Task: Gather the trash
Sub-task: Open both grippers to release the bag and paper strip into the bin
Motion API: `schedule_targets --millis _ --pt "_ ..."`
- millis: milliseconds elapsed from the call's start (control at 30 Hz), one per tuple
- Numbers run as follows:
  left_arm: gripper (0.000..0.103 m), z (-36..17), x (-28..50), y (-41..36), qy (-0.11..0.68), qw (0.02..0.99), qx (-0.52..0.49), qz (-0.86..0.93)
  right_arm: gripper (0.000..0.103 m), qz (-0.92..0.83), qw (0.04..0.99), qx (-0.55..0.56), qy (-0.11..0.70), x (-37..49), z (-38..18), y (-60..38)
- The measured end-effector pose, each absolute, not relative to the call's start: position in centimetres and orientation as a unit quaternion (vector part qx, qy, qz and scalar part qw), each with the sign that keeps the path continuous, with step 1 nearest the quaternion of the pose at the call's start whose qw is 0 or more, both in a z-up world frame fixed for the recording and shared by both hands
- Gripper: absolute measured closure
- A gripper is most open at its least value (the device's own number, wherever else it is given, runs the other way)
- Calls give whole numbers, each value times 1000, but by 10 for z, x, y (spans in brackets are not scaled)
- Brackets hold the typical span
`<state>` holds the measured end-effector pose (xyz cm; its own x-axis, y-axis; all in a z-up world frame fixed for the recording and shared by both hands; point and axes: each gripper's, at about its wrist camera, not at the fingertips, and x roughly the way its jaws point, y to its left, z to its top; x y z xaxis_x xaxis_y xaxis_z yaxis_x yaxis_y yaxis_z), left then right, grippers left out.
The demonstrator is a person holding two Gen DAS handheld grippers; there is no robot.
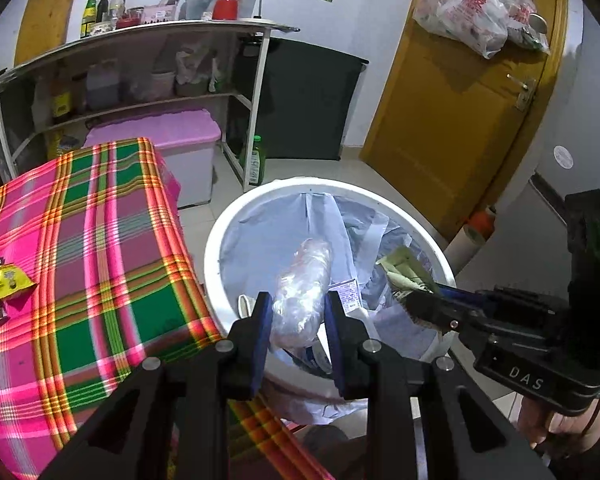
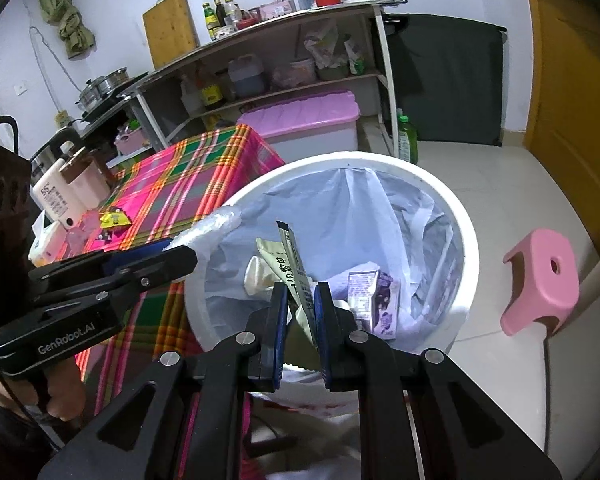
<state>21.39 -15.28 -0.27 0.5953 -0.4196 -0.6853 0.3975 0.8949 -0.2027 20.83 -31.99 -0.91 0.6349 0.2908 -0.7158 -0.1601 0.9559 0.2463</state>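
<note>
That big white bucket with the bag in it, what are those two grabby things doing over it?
A person is collecting trash with a gripper in each hand. The left gripper is clamped on a crumpled clear plastic wrapper, and the right gripper is clamped on a long foil packet. Both hang over the lined white bin, which already holds a purple carton. A yellow wrapper remains on the plaid tablecloth.

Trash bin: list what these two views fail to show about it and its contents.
- Bin bottom, both views: liner folds and trash cover it.
- Purple carton lower end, right wrist view: behind the right tool.
- Clear plastic wad contents, left wrist view: blurred.
</note>
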Motion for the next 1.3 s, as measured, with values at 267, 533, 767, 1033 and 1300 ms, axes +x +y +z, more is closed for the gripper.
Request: schedule_targets --millis 267,533,767,1033,1300 --pt "63 -7 223 -152 398 887 -31 -232 87 114 896 90 420 216 -16 -323" --pt "61 0 218 -147 388 890 -38 -237 81 107 901 100 409 209 -10 -331" --pt "61 5 204 -136 380 894 -40 -231 80 109 905 105 398 196 0 -332" --pt "61 14 182 -120 367 903 -41 -221 80 133 908 95 386 178 12 -314" --pt "61 23 161 -99 353 913 -46 -202 80 161 912 65 373 160 25 -285"
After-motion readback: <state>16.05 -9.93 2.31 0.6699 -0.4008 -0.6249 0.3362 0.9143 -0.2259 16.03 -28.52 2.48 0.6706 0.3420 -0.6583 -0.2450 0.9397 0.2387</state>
